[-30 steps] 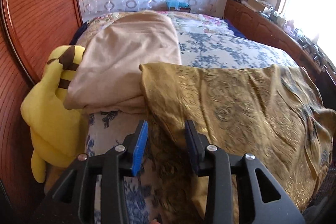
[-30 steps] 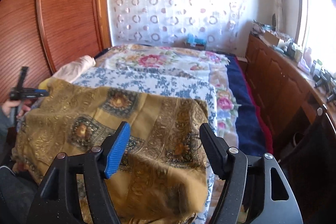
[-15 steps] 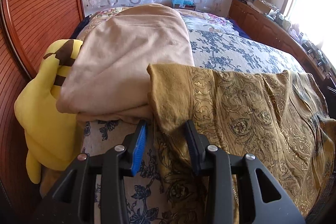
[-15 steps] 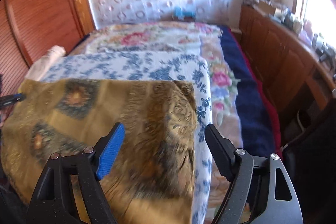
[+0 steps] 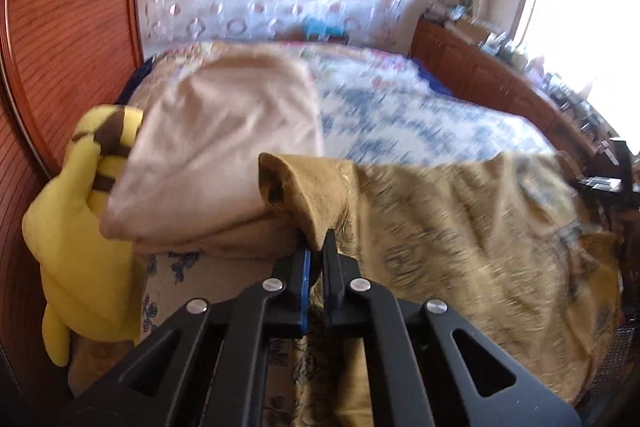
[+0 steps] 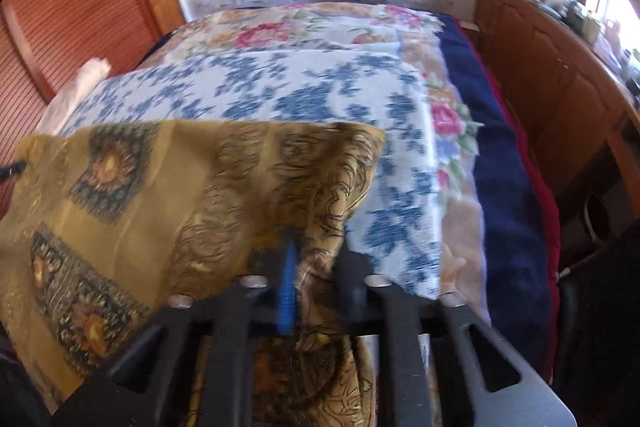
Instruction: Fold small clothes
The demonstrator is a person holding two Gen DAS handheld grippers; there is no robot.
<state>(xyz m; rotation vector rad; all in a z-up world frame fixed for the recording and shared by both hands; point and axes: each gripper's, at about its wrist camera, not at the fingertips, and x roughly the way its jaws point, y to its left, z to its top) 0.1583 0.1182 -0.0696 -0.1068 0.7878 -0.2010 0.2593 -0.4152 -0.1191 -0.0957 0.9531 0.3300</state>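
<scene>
A golden patterned cloth point(image 5: 460, 227) lies spread over the near part of the bed. My left gripper point(image 5: 316, 251) is shut on its near left edge, and the cloth's corner stands up above the fingertips. In the right wrist view the same cloth point(image 6: 160, 195) shows blue and gold medallions. My right gripper point(image 6: 316, 259) is shut on its near right edge, with fabric bunched between the fingers point(image 6: 288, 279). Both views are motion-blurred.
A beige pillow point(image 5: 224, 147) lies left of the cloth, with a yellow plush toy point(image 5: 80, 235) beside it against the wooden headboard point(image 5: 60, 47). A blue-flowered bedspread point(image 6: 300, 87) covers the bed. A wooden cabinet point(image 6: 560, 87) runs along the right.
Both grippers have closed from open onto the cloth's near edge. The left corner of the cloth has risen off the bed.
</scene>
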